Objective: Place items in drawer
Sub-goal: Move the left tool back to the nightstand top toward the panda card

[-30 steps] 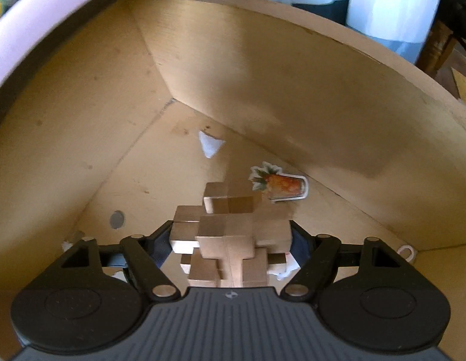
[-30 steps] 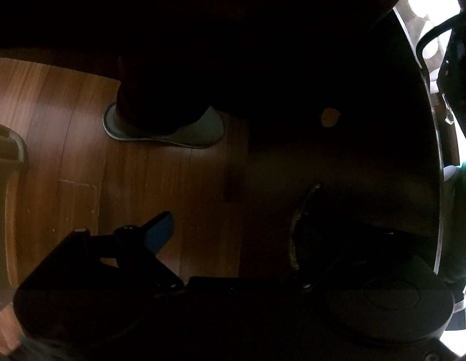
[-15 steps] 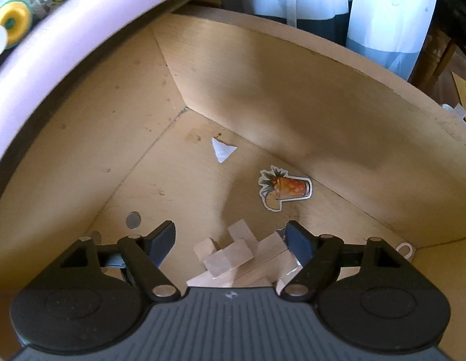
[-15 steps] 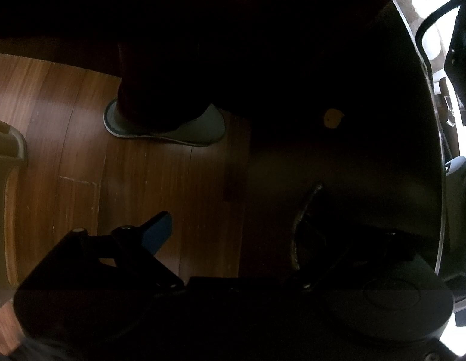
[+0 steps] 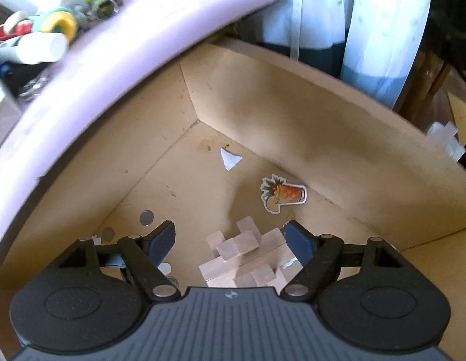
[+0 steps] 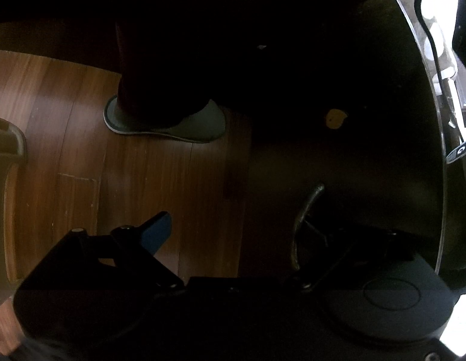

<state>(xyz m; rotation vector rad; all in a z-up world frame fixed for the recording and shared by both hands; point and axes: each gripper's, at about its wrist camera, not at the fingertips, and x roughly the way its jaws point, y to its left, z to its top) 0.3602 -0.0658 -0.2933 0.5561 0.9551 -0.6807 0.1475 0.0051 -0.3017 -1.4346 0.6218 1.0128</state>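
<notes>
In the left wrist view a wooden block puzzle (image 5: 248, 255) lies on the floor of the open wooden drawer (image 5: 293, 126). My left gripper (image 5: 231, 239) is open and empty, raised above the puzzle, which shows between its blue-padded fingers. In the right wrist view my right gripper (image 6: 233, 225) hangs low by dark furniture; its left finger (image 6: 154, 231) stands wide of the right side, which is lost in shadow. A curved metal handle (image 6: 305, 210) shows near its right side; contact cannot be told.
The drawer floor holds a pineapple-drink sticker (image 5: 282, 195), a white paper scrap (image 5: 229, 159) and small coins (image 5: 146, 217). A lilac tabletop (image 5: 112, 60) with toys (image 5: 61, 24) overhangs the drawer. Below are a wood floor (image 6: 82, 150) and a person's slipper (image 6: 172, 123).
My left gripper opened and let go of the wooden puzzle, which now lies on the drawer floor. The gripper then rose and drew back. The right gripper hardly moved.
</notes>
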